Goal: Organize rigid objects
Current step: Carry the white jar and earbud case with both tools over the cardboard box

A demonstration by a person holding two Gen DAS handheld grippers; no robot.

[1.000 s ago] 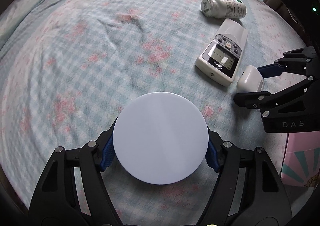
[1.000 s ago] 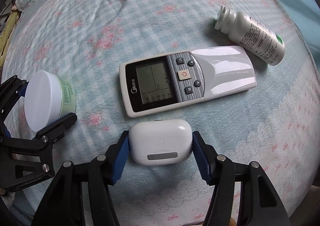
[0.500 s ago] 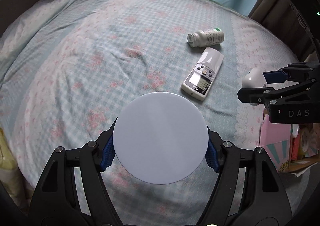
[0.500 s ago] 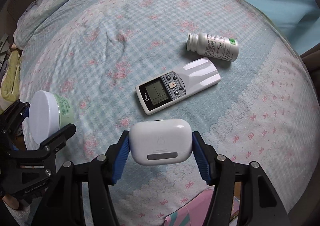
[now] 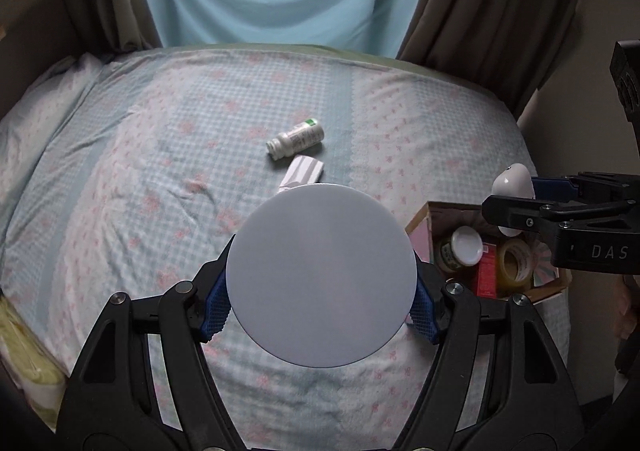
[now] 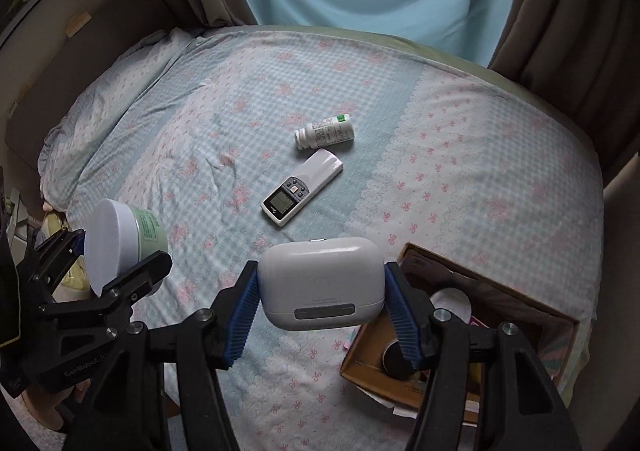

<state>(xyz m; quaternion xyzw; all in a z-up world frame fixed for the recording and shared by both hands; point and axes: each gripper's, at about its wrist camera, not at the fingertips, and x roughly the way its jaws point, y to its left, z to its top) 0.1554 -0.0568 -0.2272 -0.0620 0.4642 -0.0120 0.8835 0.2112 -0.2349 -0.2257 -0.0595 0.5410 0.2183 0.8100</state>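
Jaws of the left gripper [image 5: 320, 305] clamping a round jar [image 5: 320, 275] by its sides between the blue pads [image 5: 216, 307], white lid facing the camera, green label showing in the right wrist view [image 6: 150, 227]. Being held in the air above the near part of the bed [image 5: 140, 179], well apart from the sheet.

Lying on the bed further in, a white pill bottle [image 6: 325, 131] on its side, and just beside it, toward the near edge, a white remote control [image 6: 302, 187] with its screen end pointing near-left. Not touching each other, as far as can be told. In the left wrist view, only the far end of the remote showing over the jar lid.

Jaws of the right gripper [image 6: 320, 291] clamping a white earbuds case [image 6: 320, 285] on its two short ends, also in the air.

Standing to the right, beside the bed edge, an open cardboard box [image 5: 418, 225], holding a small white-lidded jar [image 5: 464, 249], a red packet [image 5: 486, 273] and a roll of tape [image 5: 512, 263]. Case hovering near the left rim of the box, above it.
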